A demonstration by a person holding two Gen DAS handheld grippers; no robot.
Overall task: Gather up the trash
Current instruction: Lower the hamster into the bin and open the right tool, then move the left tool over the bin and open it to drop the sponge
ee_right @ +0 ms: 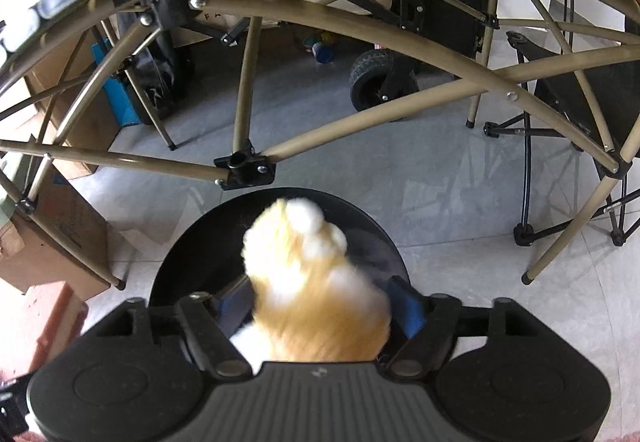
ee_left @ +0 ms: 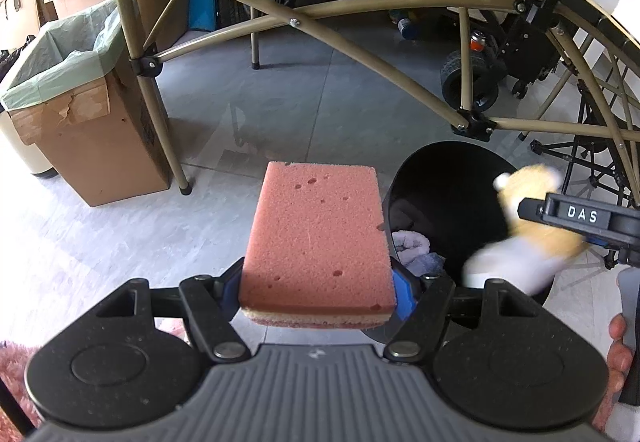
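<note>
Sponge held left, plush toy loose over the black bin

Sponge (ee_left: 318, 238) first: a pink block with a pale under-layer, clamped by its near end between the blue pads of my left tool (ee_left: 320, 296), whose jaws stand part-open around it. It sticks out forward over the floor, its far right corner overlapping the rim of the black bin (ee_left: 452, 178). Down inside that bin I can see crumpled grey-white cloth or paper (ee_left: 416, 248); I cannot tell which.

My right tool (ee_right: 320, 306) hangs directly above the same bin (ee_right: 192, 242). Its jaws are spread wide, and an orange-and-white plush toy (ee_right: 316, 282) sits between them, blurred. A gap shows between the toy and the right pad; on the left side the blur hides whether the pad touches, so it looks released rather than gripped. From the left wrist view the toy (ee_left: 528, 226) appears at the bin's right edge beside one black finger marked DAS (ee_left: 576, 216), with a hand (ee_left: 618, 346) below it.

The bin stands on grey floor tiles (ee_left: 280, 90) beside the tan tube legs of a folding bench (ee_left: 360, 2). Left of those legs is a cardboard box lined with a green bag (ee_left: 60, 54). A black wheel (ee_left: 468, 76) sits behind.
</note>
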